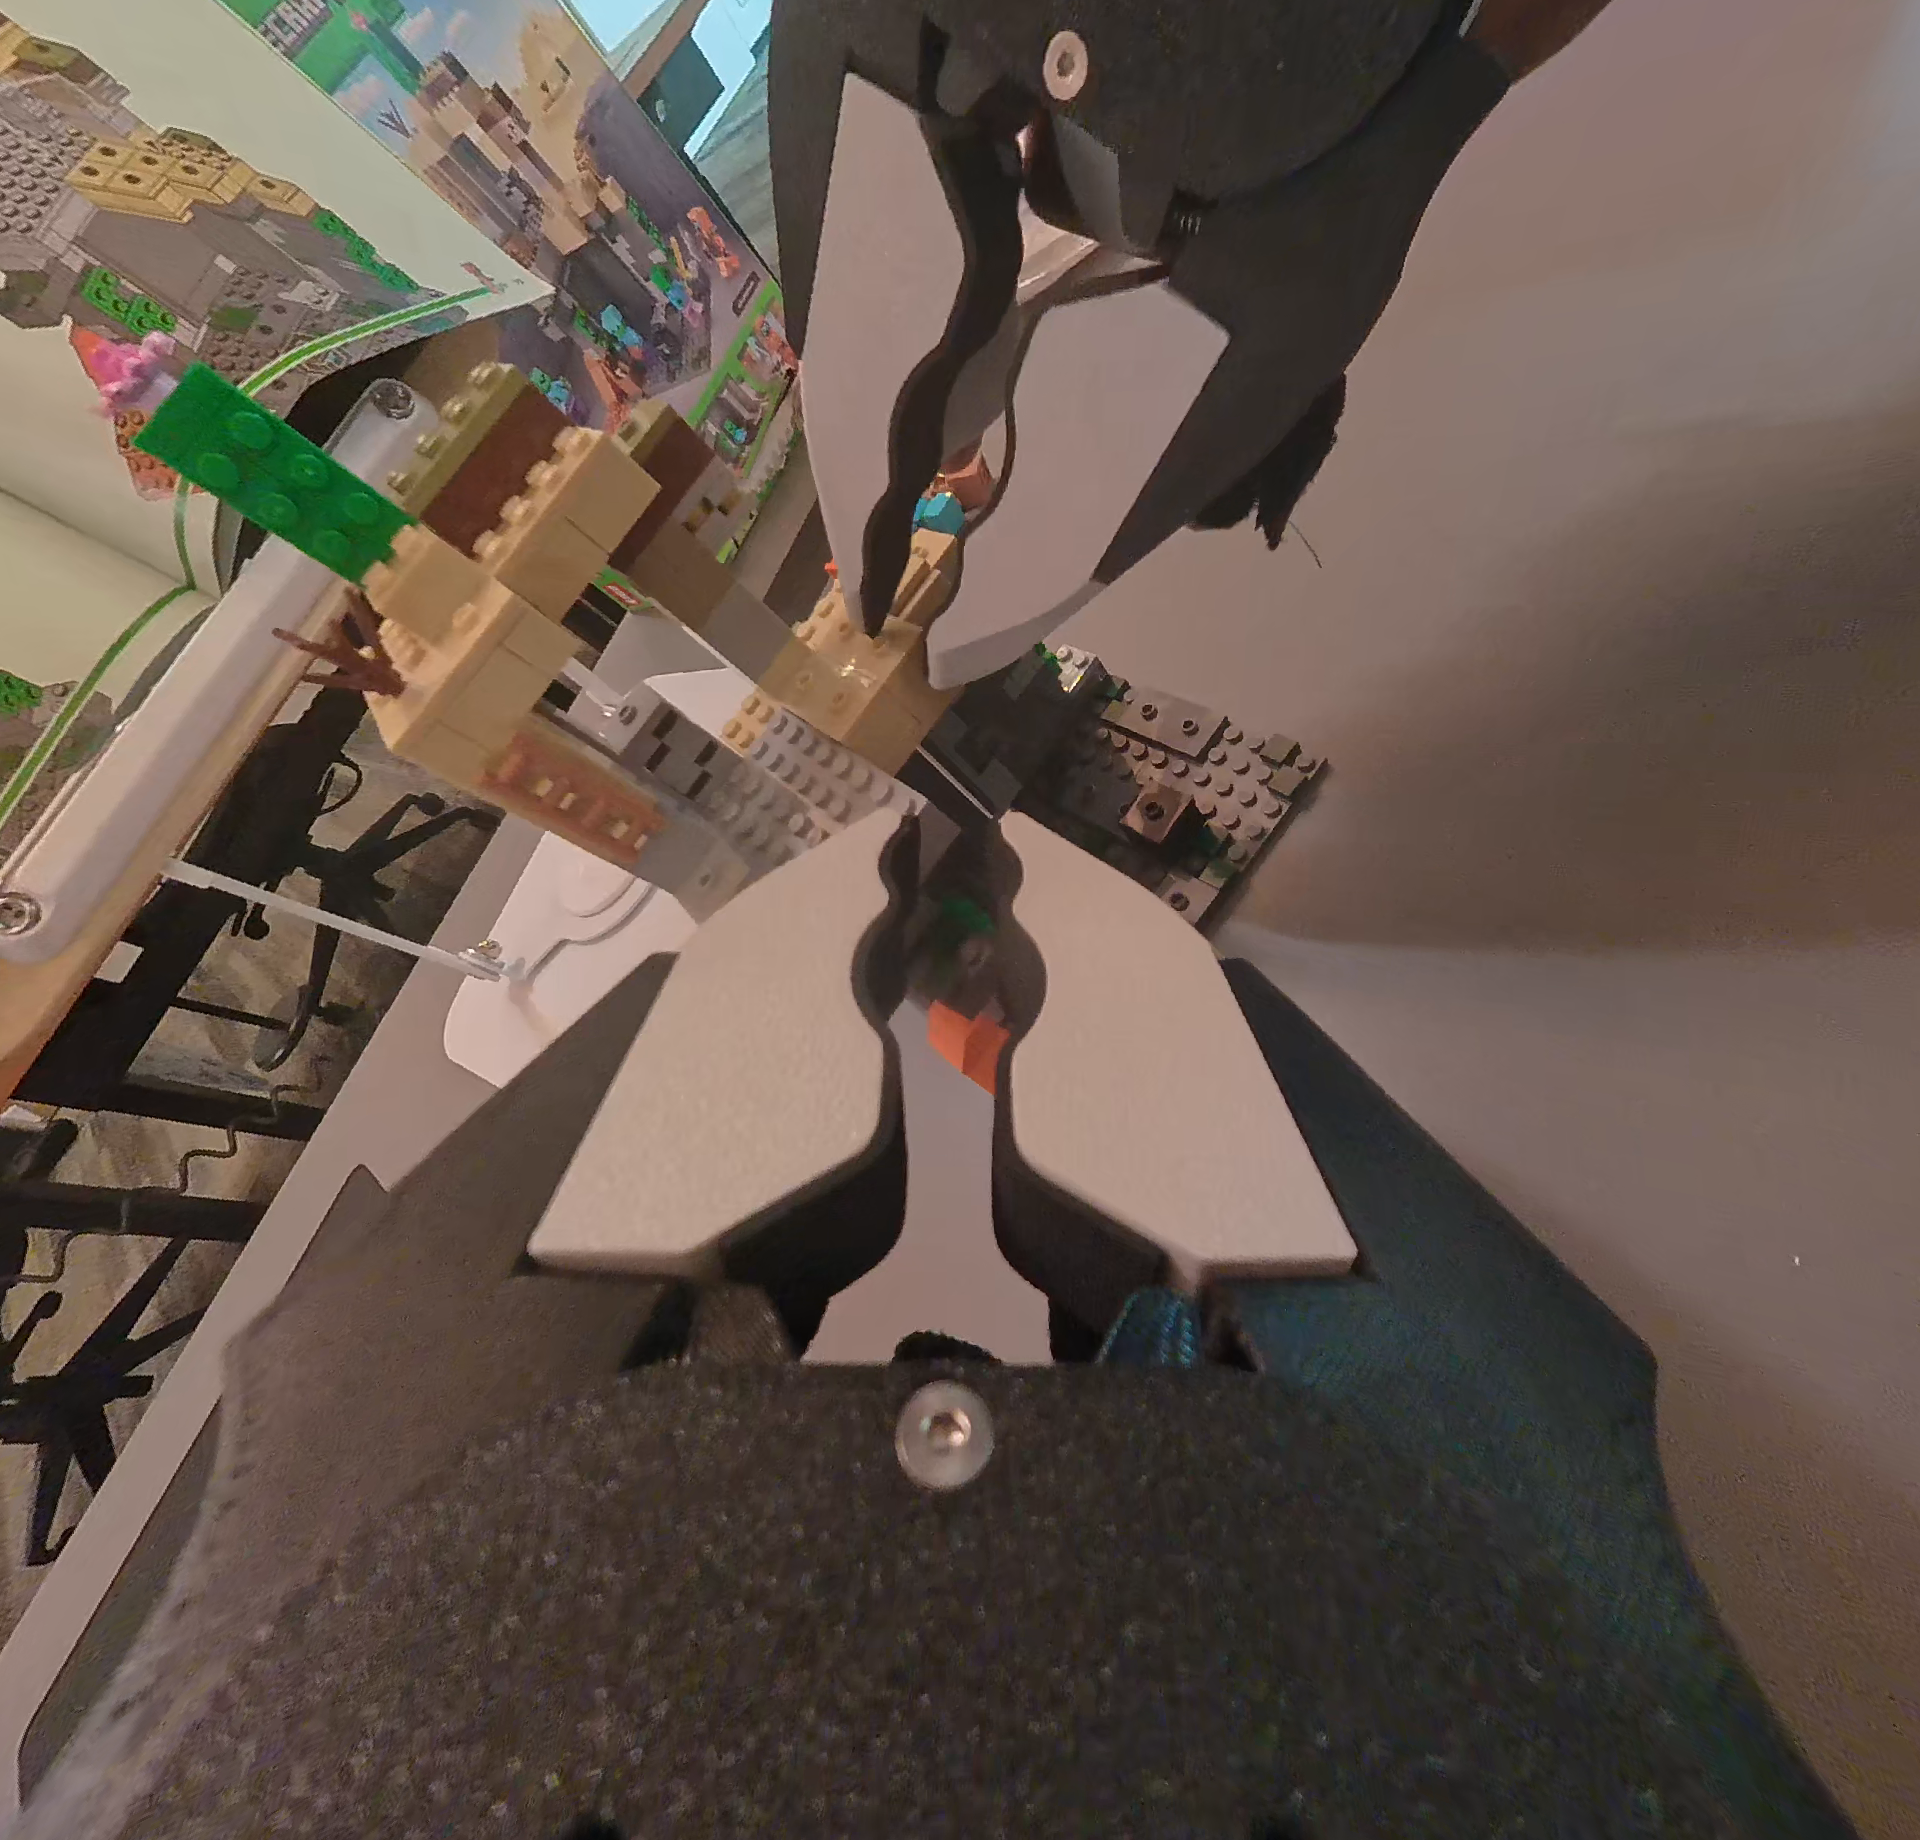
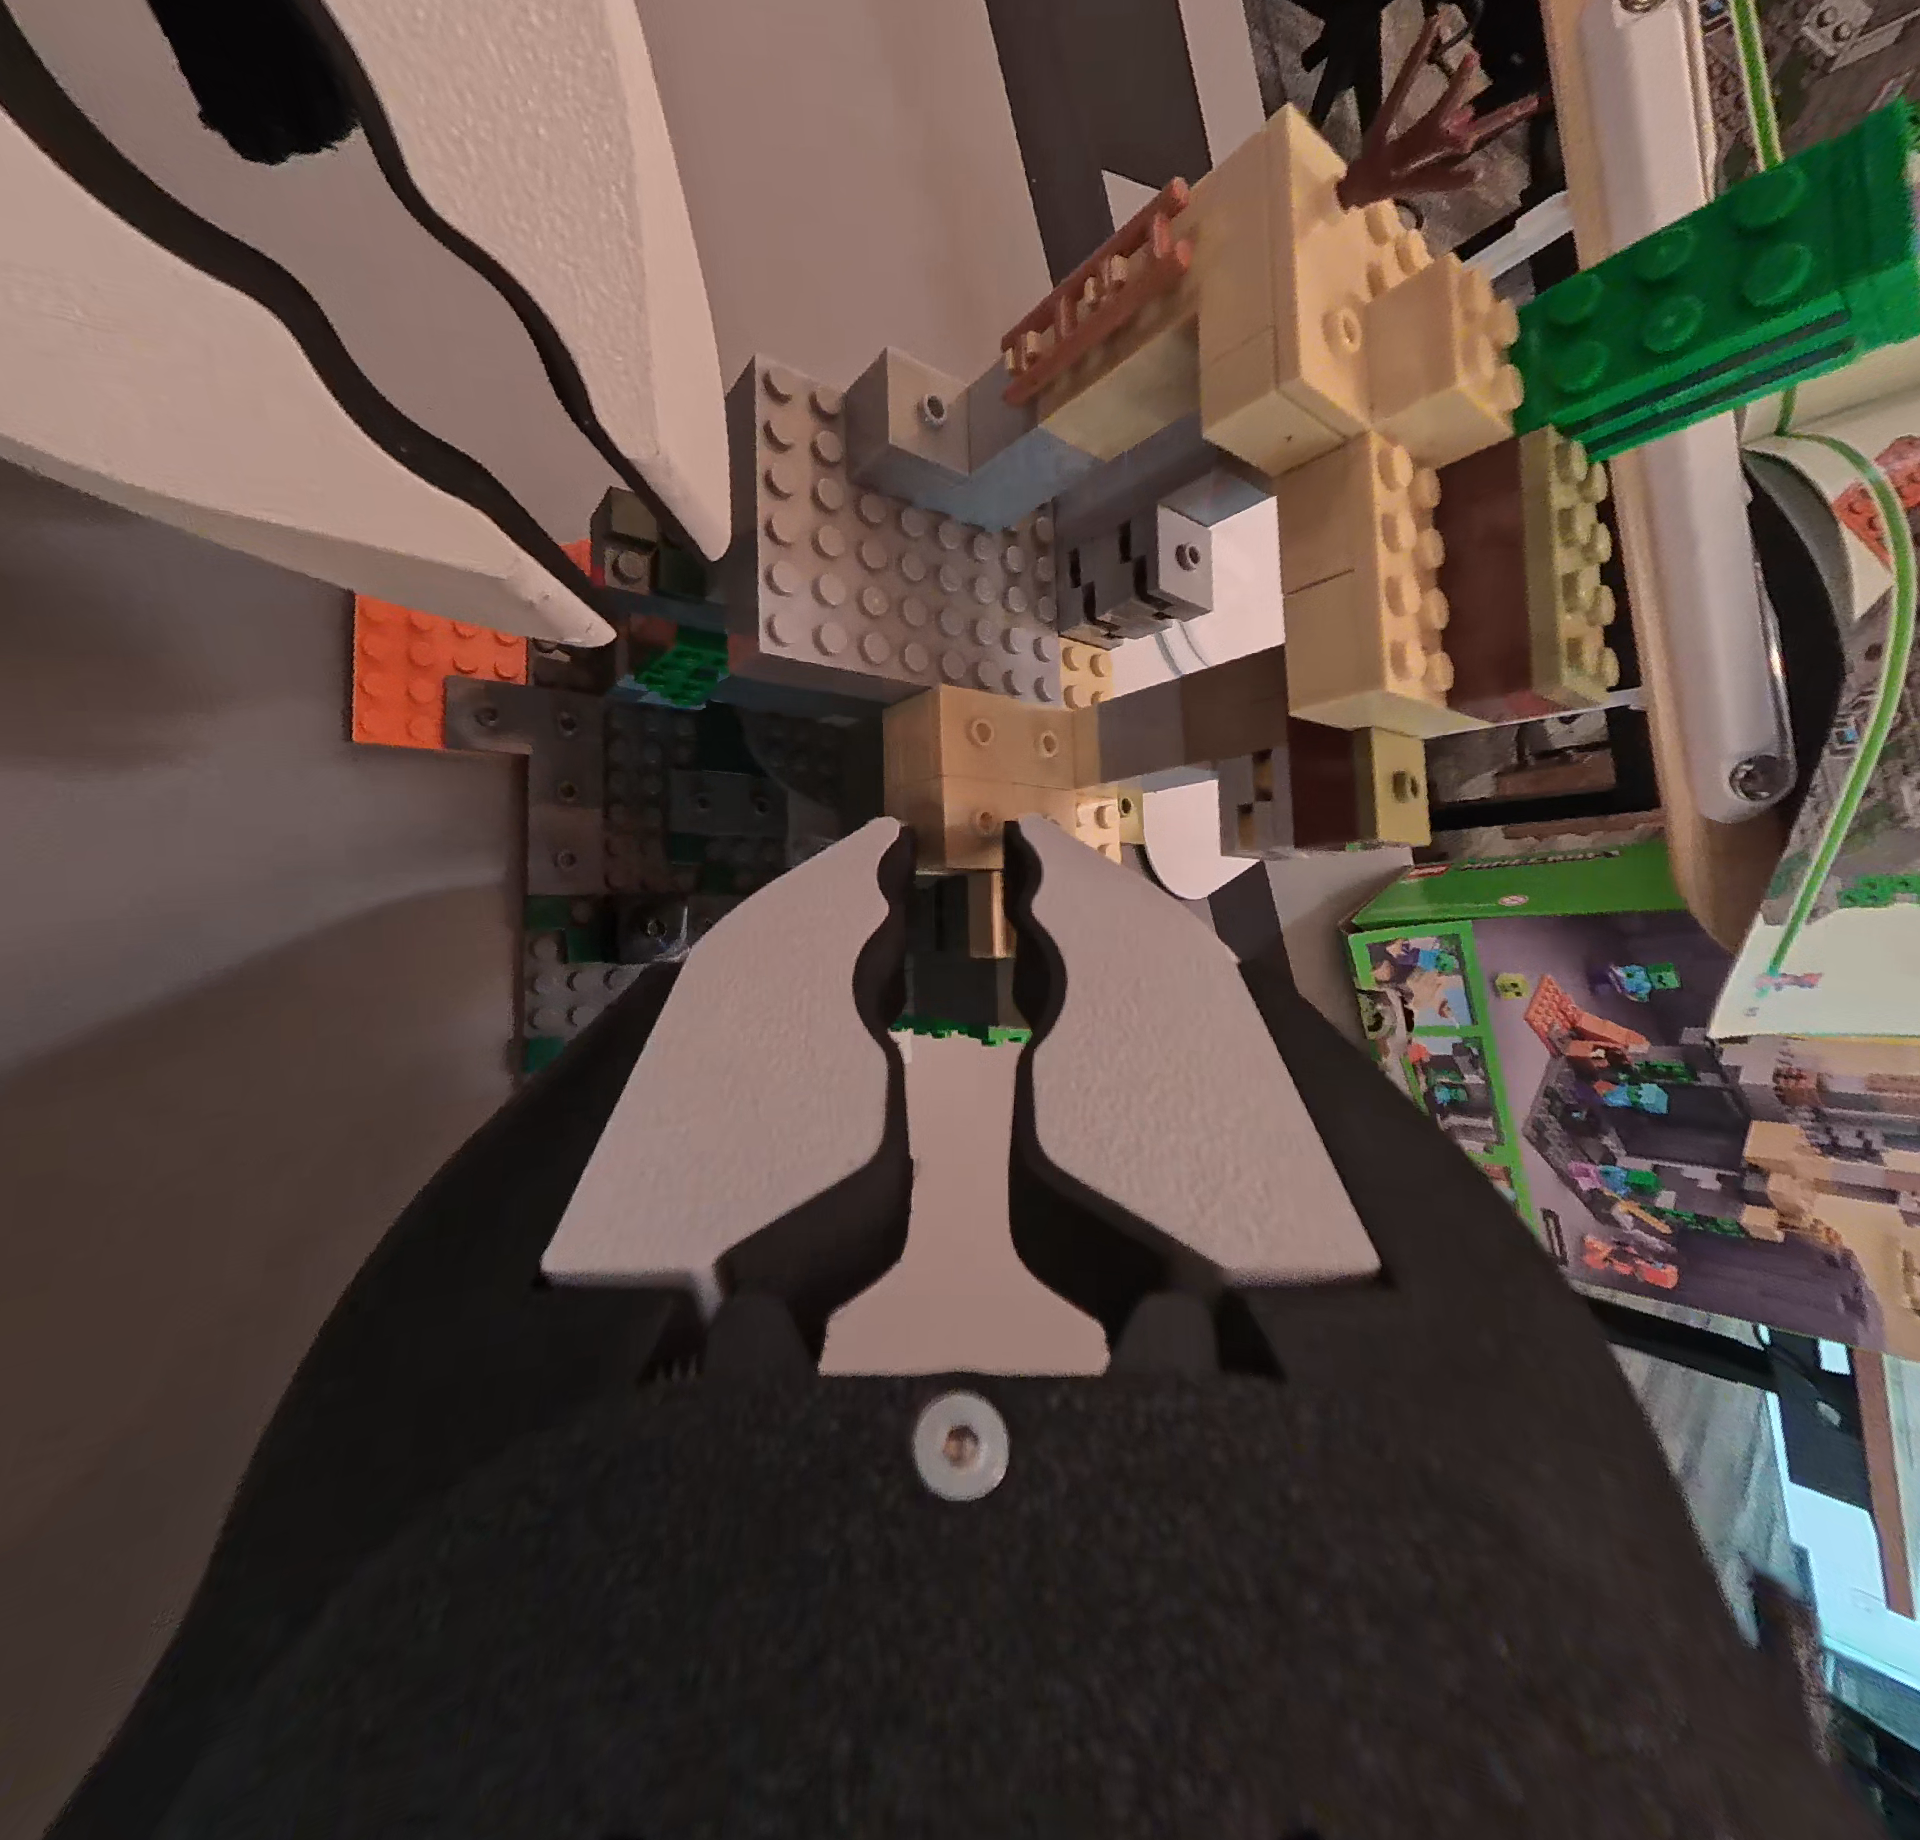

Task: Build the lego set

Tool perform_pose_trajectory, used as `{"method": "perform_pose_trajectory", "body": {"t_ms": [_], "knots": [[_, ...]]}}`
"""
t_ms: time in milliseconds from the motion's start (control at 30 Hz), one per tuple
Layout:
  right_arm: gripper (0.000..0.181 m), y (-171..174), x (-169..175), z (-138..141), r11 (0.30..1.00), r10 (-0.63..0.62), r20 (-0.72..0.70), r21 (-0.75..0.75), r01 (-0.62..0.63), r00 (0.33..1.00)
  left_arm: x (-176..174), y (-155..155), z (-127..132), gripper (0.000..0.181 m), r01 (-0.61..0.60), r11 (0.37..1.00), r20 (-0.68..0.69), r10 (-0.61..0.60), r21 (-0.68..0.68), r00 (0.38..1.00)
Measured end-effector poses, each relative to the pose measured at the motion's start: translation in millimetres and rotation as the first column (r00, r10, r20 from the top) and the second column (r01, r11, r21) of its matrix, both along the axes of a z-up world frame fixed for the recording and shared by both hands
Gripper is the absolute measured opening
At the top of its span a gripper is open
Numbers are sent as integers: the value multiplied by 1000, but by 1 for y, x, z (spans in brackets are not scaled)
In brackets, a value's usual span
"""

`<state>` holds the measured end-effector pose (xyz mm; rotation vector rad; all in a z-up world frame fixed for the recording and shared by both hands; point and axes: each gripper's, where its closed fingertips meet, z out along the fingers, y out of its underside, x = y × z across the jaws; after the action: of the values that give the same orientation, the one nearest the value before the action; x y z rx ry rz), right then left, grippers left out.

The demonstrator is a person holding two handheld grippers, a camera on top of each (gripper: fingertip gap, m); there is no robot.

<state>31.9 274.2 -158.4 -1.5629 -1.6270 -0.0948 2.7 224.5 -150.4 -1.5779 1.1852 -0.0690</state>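
Your left hand-held gripper (image 1: 951,834) is nearly pressed together, its fingertips down at the dark lower part of the lego build (image 2: 914,606), beside the orange plate (image 2: 431,673); whether it pinches anything there you cannot tell. Just ahead of it sits the grey studded plate (image 2: 883,575) of the build, resting on the white bench (image 1: 1558,1115). Your right hand-held gripper (image 2: 958,834) is narrowed onto the tan block (image 2: 977,782) at the build's near corner, fingertips touching either side. Beyond and to its right rise the tan tower (image 2: 1340,336) and the green plate (image 2: 1704,304), with the set's box (image 2: 1538,1063) to the right of that gripper.
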Motion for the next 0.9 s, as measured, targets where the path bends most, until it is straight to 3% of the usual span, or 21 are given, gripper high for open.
{"method": "perform_pose_trajectory", "body": {"t_ms": [33,900], "knots": [[18,0,0,-1,1000,-3,0,-7,3,1000,0,0,0,12,0,1000,0,0,0,1000],[14,-1,-10,2,999,-28,-76,-29,26,997,0,-2,6,11,3,1000,4,-3,15,1000]]}}
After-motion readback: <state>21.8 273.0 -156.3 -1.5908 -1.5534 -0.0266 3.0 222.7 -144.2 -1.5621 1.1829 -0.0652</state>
